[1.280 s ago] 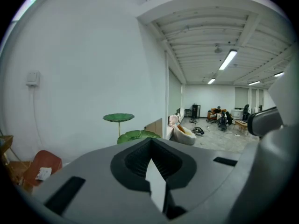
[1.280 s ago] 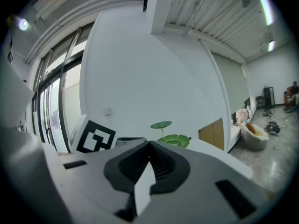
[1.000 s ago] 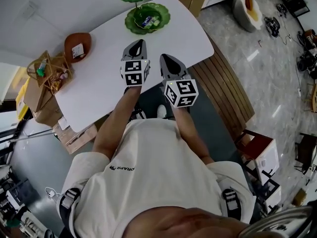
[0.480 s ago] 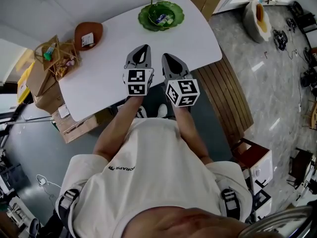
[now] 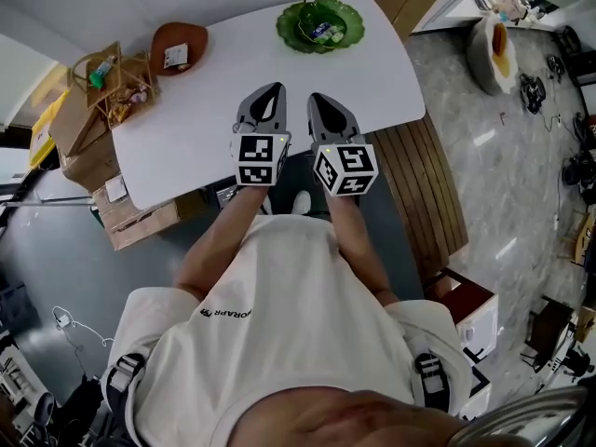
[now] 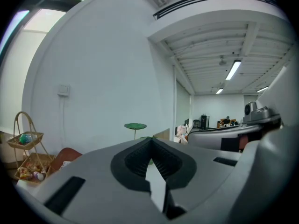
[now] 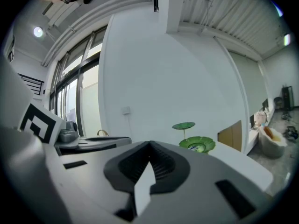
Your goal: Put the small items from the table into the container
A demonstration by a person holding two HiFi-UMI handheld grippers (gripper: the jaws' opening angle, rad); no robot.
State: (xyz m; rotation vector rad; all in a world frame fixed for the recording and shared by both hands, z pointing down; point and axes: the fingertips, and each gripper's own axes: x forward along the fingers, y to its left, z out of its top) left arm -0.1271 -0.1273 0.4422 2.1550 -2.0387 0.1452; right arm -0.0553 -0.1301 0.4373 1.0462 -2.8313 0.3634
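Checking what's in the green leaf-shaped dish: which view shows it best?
Head view: it looks down into the green leaf-shaped dish, showing its contents. Right gripper view sees it side-on; left gripper view, mostly its upper tier.

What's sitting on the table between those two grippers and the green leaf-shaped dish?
Nothing: in the head view, only bare white table lies between the left gripper, the right gripper and the green leaf-shaped dish.

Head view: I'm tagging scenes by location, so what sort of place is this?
Probably an office or lab workspace: white table, cardboard boxes beside it, gear scattered on the tiled floor.
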